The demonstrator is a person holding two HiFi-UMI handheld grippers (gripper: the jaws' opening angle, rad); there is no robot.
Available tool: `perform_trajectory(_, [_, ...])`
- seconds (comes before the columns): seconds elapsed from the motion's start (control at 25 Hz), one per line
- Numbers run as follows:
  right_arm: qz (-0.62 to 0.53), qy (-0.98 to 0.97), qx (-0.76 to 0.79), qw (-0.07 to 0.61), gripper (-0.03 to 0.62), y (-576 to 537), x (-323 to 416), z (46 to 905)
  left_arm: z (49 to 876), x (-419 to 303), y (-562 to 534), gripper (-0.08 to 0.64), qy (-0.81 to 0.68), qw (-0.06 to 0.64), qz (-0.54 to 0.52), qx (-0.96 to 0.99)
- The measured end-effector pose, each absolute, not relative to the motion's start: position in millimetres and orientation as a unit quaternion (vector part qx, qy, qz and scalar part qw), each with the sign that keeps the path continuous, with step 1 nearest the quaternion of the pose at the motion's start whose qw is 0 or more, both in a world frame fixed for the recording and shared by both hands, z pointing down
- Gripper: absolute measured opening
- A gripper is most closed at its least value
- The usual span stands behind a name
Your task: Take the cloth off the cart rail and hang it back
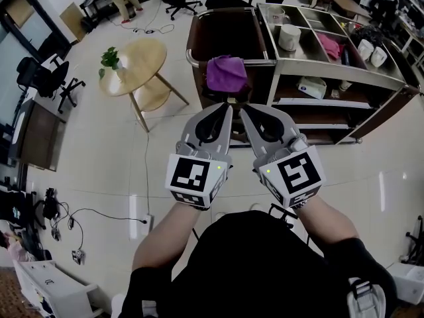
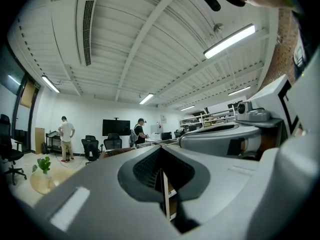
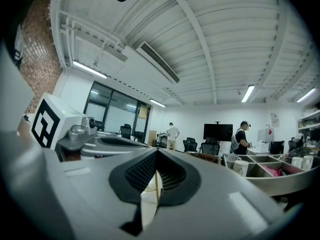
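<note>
A purple cloth (image 1: 226, 73) hangs bunched over the steel rail (image 1: 197, 62) at the near end of the cart (image 1: 344, 73). Just short of it, both grippers point level and side by side at the cloth. In the head view my left gripper (image 1: 227, 106) is shut and holds nothing, its tips just below the cloth's lower edge. My right gripper (image 1: 243, 110) is beside it, also shut and empty. In each gripper view the jaws meet in a thin seam, on the left gripper (image 2: 160, 150) and on the right gripper (image 3: 156, 152). The cloth is hidden in both gripper views.
The cart's top trays hold a white cup (image 1: 289, 37) and a pink rag (image 1: 329, 46). A round wooden table (image 1: 140, 59) with a small plant (image 1: 110, 59) stands to the left. Office chairs (image 1: 48, 79) and cables (image 1: 99, 214) are on the floor. People stand far off.
</note>
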State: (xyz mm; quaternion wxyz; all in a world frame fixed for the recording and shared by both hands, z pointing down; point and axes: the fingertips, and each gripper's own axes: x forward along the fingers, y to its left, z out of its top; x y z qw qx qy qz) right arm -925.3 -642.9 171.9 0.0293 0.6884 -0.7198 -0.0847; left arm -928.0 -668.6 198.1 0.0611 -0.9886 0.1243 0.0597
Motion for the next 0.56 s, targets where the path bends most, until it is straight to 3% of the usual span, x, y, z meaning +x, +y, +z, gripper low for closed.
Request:
perform_trajectory(0.32, [-0.084,-0.717,0.691,0.032,0.0,-649.8,-935.0,179.0,203.0,-936.2,-674.7,-0.011,0.121,0.057,0.06,-0.989])
perform_trajectory(0.56, [-0.078,-0.718,0.691,0.033,0.0,-637.8,-903.4,132.2,154.7,-905.8,-663.4,-0.011,0.125,0.054,0.056,-0.989])
